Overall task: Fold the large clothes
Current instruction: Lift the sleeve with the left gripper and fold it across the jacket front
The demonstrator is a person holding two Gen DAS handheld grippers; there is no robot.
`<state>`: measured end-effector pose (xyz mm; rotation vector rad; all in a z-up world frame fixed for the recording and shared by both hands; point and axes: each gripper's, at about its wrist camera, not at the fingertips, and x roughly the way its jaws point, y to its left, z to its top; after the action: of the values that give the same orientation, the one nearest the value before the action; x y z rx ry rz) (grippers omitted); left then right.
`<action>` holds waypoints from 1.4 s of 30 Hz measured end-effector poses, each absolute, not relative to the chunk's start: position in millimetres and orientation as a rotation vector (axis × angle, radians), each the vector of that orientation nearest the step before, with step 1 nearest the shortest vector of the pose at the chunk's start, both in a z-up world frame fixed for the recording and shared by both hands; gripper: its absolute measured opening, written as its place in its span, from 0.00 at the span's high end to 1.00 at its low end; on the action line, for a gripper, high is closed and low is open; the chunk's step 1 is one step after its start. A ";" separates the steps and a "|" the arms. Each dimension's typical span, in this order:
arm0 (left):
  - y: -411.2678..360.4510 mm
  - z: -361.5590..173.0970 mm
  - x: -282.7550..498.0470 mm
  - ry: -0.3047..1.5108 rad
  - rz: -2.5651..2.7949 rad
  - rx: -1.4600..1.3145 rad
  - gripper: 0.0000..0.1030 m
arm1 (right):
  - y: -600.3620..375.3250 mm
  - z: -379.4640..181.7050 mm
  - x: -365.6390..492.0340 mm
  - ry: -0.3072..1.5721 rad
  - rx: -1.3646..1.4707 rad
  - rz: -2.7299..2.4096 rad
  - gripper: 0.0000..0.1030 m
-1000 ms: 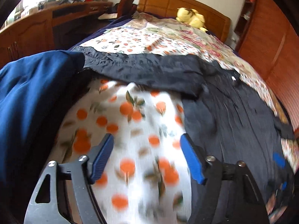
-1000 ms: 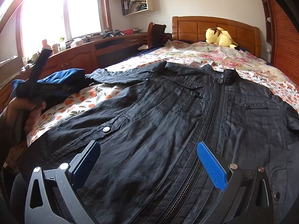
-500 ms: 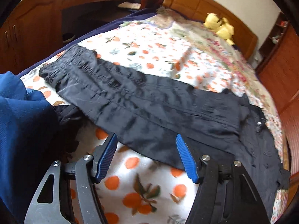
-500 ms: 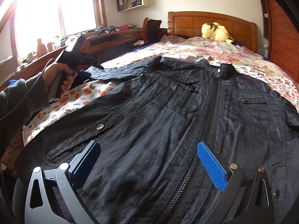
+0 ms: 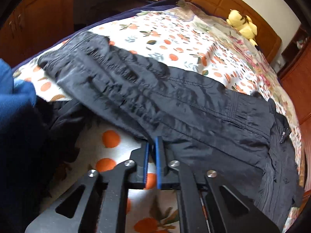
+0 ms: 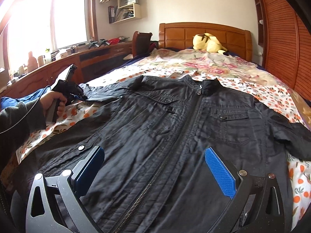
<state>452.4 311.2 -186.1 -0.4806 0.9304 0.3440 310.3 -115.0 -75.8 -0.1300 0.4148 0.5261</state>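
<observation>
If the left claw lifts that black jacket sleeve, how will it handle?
Probably floppy: the black jacket lies flat and wrinkled, so its sleeve should drape from the left claw. Likely light, thin cloth. The body may drag along the bedsheet.

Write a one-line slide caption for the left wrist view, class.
Left gripper shut on the lower edge of the black jacket's sleeve, spread across the orange-print bedsheet.

The left black two-finger gripper with blue pads [image 5: 153, 145] has its jaws pressed nearly together, gripped by the left hand [image 6: 53, 102], while the right black blue-padded gripper [image 6: 155, 155] stands wide apart
</observation>
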 end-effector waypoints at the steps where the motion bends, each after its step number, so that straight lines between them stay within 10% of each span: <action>1: 305.4 -182.1 454.4 0.928 0.349 -0.450 0.98 | -115.7 -76.6 309.9 0.412 -0.131 0.525 0.00; 26: 128.7 -69.6 360.5 0.804 0.103 -0.036 0.98 | -139.2 -71.7 292.8 0.375 -0.090 0.543 0.00; 34: 152.9 -51.5 329.7 0.708 0.122 -0.084 0.31 | -136.5 -71.4 296.6 0.379 -0.092 0.544 0.00; 42: 197.1 -72.7 344.6 0.738 0.228 -0.124 0.25 | -132.5 -72.4 294.9 0.379 -0.108 0.539 0.00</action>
<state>344.6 197.1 -72.7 -0.1242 0.7377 0.2279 294.9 -132.5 -72.4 -0.1082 0.3791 0.5393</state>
